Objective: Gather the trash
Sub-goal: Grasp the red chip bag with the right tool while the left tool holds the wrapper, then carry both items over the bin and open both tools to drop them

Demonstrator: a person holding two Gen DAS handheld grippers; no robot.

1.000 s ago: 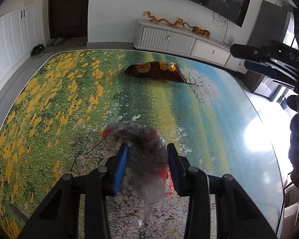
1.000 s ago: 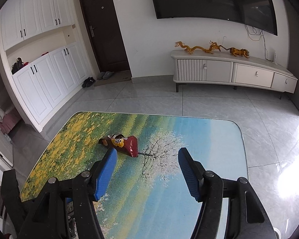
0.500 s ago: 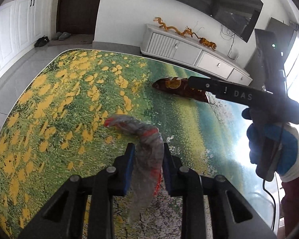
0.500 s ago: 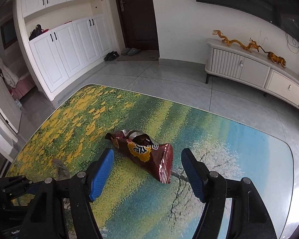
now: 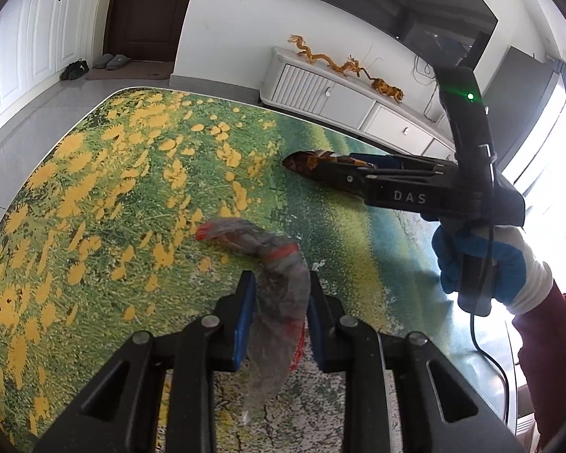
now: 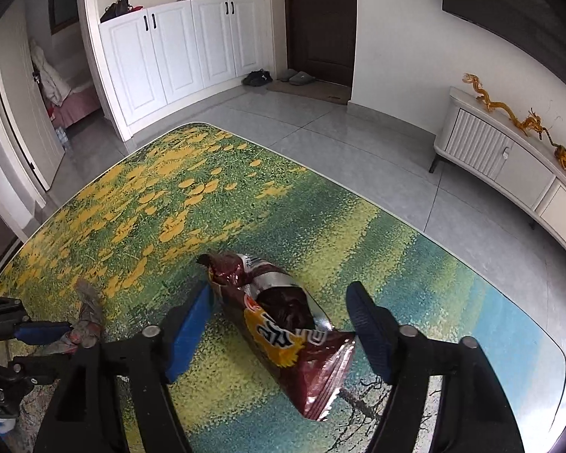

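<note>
left gripper (image 5: 277,311): closed on clear wrapper (image 5: 279,302), lower centre | right gripper (image 6: 279,334): jaws closing, not yet touching chip bag (image 6: 283,330) on desk (image 6: 471,283) | bag's long axis ran upper left to lower right, skewed between the pads

left gripper (image 5: 277,309): black linkage frame, silver pivot screws, blue pads | right gripper (image 6: 279,324): black body, white "DAS" lettering, green indicator light, black cable | right hand (image 5: 486,268): blue-and-white glove, maroon sleeve (image 5: 547,343)
</note>
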